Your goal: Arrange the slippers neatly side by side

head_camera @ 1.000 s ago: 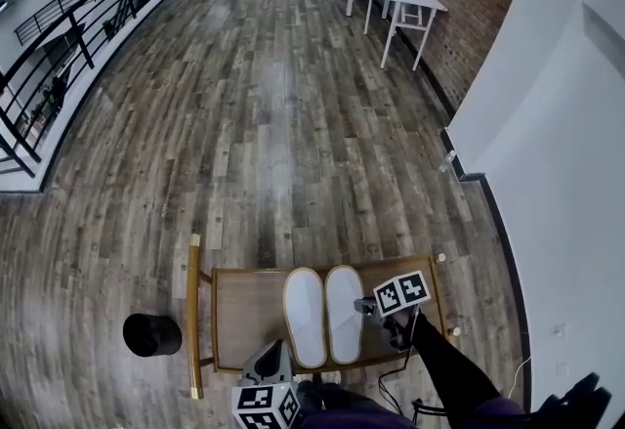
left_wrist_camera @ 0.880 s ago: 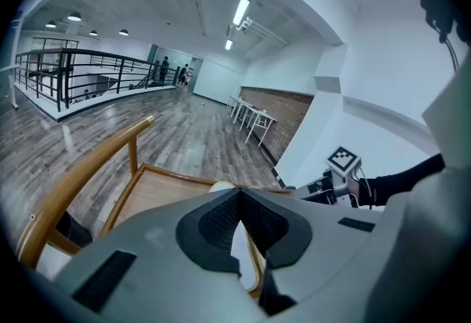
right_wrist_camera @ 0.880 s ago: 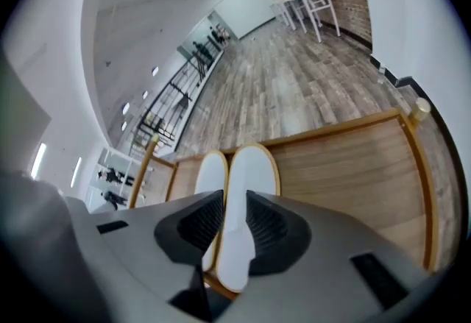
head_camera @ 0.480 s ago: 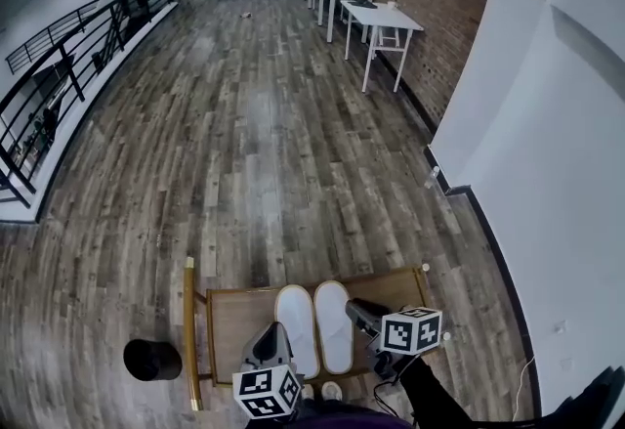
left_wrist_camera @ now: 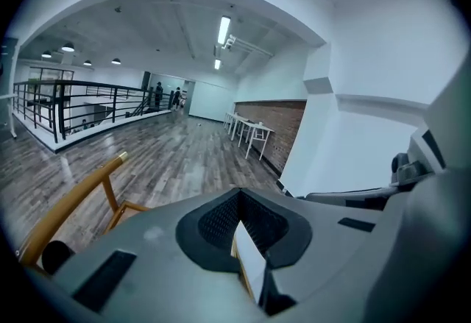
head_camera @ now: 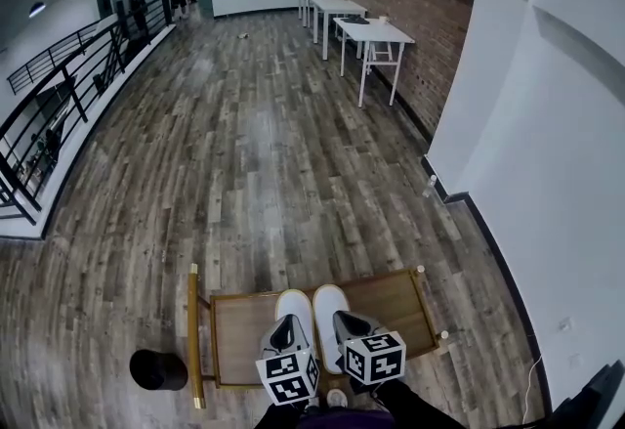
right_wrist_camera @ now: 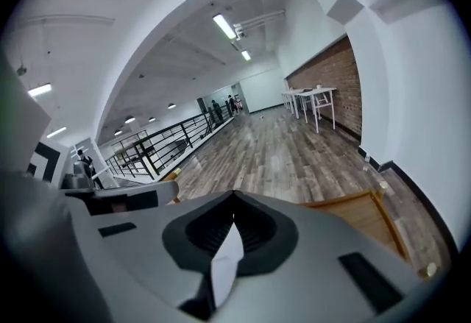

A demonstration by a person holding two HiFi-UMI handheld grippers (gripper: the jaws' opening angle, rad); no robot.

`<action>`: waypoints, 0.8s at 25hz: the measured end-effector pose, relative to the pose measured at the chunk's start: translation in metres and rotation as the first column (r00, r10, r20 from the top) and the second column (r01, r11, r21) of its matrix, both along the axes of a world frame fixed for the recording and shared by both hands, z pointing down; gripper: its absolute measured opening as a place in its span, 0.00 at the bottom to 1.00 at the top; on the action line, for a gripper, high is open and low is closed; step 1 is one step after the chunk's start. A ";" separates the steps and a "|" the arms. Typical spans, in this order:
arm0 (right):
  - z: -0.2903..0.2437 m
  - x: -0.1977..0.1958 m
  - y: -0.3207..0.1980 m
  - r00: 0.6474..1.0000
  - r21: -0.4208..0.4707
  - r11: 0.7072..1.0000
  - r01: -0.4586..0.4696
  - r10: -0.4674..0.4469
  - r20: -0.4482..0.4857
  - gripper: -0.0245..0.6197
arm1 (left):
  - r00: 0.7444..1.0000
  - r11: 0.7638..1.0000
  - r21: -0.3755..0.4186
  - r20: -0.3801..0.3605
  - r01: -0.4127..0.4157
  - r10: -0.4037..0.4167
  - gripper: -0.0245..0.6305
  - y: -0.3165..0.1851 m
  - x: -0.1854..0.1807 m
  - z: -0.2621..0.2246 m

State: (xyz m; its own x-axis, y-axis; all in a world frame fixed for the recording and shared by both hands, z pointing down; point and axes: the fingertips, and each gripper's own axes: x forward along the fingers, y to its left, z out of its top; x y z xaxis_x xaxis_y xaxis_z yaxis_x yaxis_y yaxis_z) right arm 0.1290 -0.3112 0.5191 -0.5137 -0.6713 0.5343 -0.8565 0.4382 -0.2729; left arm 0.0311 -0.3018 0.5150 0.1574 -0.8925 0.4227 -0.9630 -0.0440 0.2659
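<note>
Right tool point(right_wrist_camera: 234, 198) with jaws tip to tip, a white slipper point(right_wrist_camera: 225, 266) sliver below, wooden frame point(right_wrist_camera: 359, 213) beyond.

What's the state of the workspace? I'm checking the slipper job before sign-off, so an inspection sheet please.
Surface: wooden table, bare wood either side of the slippers.
Job's things: left slipper and right slipper, white, lying side by side; heels hidden under grippers.
Clutter: nothing seen on the table.
Grippers: left gripper and right gripper over the heels, jaws together; no clear grasp.
Cables: nothing seen.
Surroundings: plank floor, black round object left of table, white tables by brick wall, railing.
</note>
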 end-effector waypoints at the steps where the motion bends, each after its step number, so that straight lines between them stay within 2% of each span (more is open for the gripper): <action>1: -0.004 -0.002 0.002 1.000 0.024 1.000 0.010 -0.010 -0.014 0.04 | 1.000 1.000 0.000 0.015 -0.004 0.004 0.04 0.001 0.000 0.000; 6: -0.015 0.001 0.012 0.999 0.097 0.995 0.031 -0.026 -0.044 0.04 | 0.999 1.000 0.016 0.043 -0.009 0.008 0.04 0.004 0.002 -0.004; 15: -0.016 0.005 0.020 0.998 0.107 0.994 0.034 -0.028 -0.056 0.04 | 0.995 0.998 0.052 0.089 -0.043 0.038 0.04 0.015 0.011 -0.011; 20: -0.018 0.004 0.019 0.998 0.113 0.993 0.031 -0.025 -0.055 0.04 | 0.995 0.998 0.048 0.088 -0.043 0.039 0.04 0.019 0.010 -0.009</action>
State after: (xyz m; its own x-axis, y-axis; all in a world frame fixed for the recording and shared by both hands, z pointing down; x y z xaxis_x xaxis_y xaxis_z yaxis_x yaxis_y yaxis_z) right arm 0.1334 -0.2918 0.5013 -0.5060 -0.7149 0.4826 -0.8554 0.4877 -0.1745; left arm 0.0407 -0.2831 0.5058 0.1589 -0.9062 0.3919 -0.9795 -0.0950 0.1776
